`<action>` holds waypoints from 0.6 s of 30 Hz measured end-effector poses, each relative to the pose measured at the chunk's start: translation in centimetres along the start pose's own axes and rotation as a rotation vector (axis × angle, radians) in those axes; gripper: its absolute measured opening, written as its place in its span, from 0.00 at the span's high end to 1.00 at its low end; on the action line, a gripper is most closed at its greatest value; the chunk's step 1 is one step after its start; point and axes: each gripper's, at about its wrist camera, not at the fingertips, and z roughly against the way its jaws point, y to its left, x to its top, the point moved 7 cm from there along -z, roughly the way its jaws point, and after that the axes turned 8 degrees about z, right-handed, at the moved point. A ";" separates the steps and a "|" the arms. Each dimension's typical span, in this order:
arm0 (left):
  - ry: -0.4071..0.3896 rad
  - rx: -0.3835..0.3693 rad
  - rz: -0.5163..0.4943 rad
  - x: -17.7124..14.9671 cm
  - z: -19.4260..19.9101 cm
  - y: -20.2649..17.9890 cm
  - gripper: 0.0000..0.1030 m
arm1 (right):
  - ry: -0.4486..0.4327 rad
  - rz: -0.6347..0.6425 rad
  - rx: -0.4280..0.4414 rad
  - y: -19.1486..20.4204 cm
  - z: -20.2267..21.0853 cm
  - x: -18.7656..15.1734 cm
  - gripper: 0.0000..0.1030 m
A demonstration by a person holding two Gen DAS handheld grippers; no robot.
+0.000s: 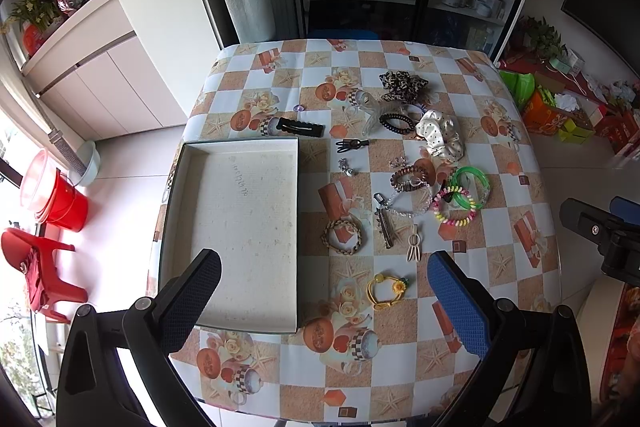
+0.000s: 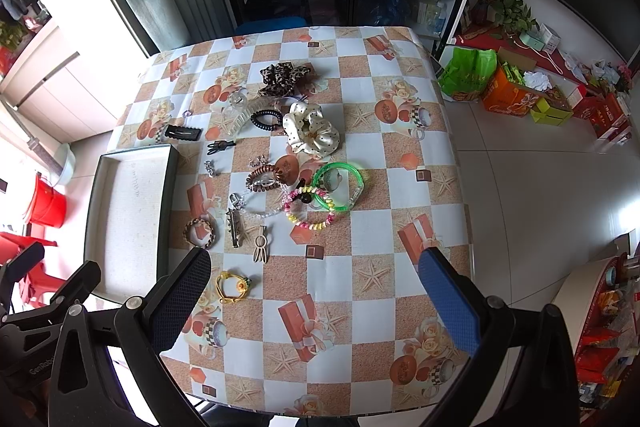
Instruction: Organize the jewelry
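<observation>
1 shallow box (image 1: 240, 227), bare inside; jewelry (image 1: 416, 183) alongside on table (image 1: 400, 367).

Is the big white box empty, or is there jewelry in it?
Empty. The box shows only its bare bottom in both views; all the jewelry, like the green bangle, lies on the table beside it.

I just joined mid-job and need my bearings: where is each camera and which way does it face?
Left wrist: above the near table edge, facing down over the open left tongs at the empty tray; right tongs at its right edge.
Right wrist: further right, facing over the open right tongs; left tongs at lower left.
Shared: tray, green bangle, yellow hair tie.
</observation>
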 end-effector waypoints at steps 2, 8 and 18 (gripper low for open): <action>0.000 0.000 -0.001 0.0 0.0 0.0 0.00 | 0.000 -0.001 0.001 0.0 0.0 0.0 0.00; 0.001 0.001 0.000 0.0 0.0 -0.1 0.00 | 0.001 -0.001 0.001 0.0 0.0 -0.1 0.00; 0.002 0.003 -0.001 0.0 0.0 -0.1 0.00 | 0.001 -0.001 0.001 0.0 0.0 -0.1 0.00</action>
